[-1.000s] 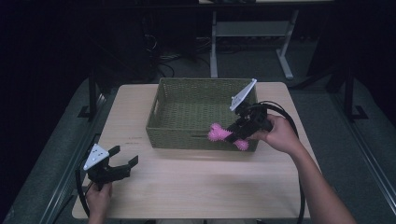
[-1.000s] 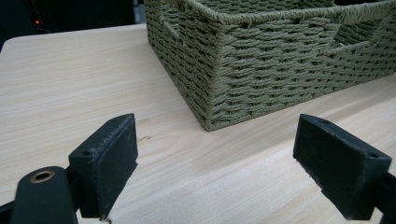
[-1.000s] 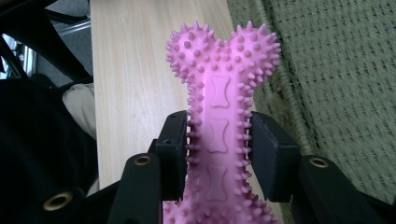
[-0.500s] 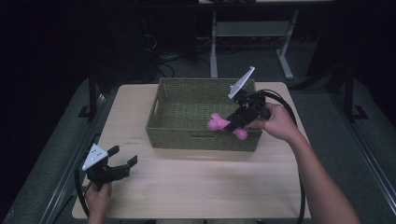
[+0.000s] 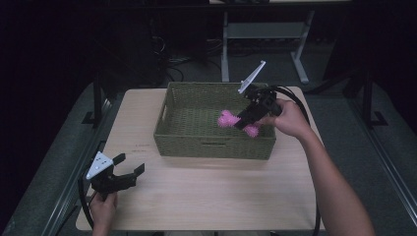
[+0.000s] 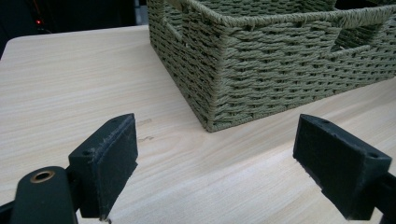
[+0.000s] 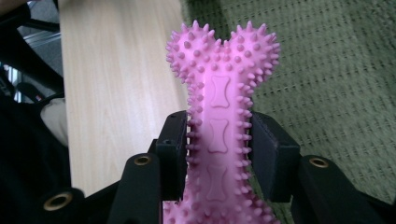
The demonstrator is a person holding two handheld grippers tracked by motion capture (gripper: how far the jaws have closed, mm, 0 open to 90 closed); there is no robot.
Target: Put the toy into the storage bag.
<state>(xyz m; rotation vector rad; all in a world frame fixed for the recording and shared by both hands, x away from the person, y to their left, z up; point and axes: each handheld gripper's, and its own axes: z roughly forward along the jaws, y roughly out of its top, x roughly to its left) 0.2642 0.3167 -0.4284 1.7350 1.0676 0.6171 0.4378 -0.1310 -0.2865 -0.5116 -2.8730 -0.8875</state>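
Note:
A pink spiky bone-shaped toy (image 5: 238, 124) (image 7: 219, 121) hangs over the right part of the green woven basket (image 5: 169, 137), inside its rim. My right gripper (image 5: 243, 120) (image 7: 218, 149) is shut on the toy's middle, one jaw on each side. Near the table's front left corner my left gripper (image 5: 129, 166) (image 6: 219, 163) is open, with nothing between its jaws. It points at the basket's near corner (image 6: 212, 88), a short way off.
The light wooden table (image 5: 206, 196) carries the basket at its back middle. A white metal stand (image 5: 260, 34) and cables lie on the dark floor beyond the table. Dark frames flank the table on both sides.
My right gripper has carried the pink toy up and back from the basket's front right edge to over its inside. The left gripper has stayed put.

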